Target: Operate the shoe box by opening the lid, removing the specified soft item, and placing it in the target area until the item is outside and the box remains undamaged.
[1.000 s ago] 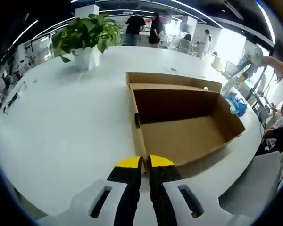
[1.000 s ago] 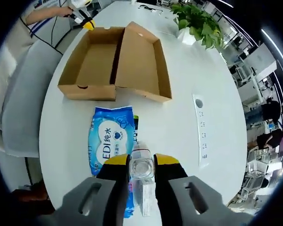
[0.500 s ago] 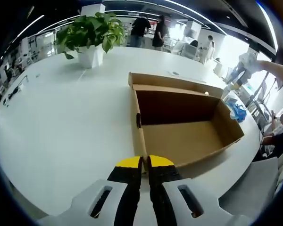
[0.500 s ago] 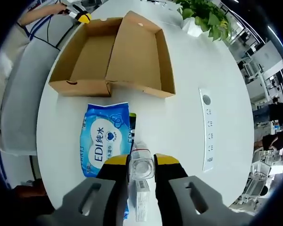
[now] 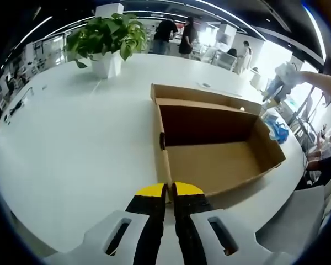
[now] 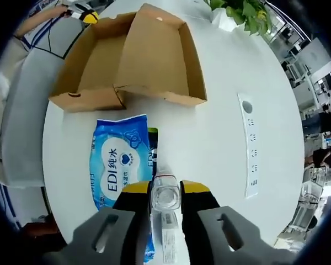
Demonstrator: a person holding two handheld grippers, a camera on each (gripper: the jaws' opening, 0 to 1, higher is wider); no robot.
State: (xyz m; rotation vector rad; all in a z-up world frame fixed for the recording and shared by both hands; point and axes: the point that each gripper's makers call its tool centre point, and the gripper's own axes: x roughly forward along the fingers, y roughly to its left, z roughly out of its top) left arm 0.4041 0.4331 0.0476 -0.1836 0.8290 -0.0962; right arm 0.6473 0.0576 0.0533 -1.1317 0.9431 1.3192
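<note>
In the left gripper view, a potted plant is seen far left on the white table, and the left tool is pinched together on the near edge of the open, empty shoe box. In the right gripper view, a blue wipes pack lies flat on the table just near the box, and the right tool is clamped on a clear plastic bottle, with a power strip set in the table to the right.
</note>
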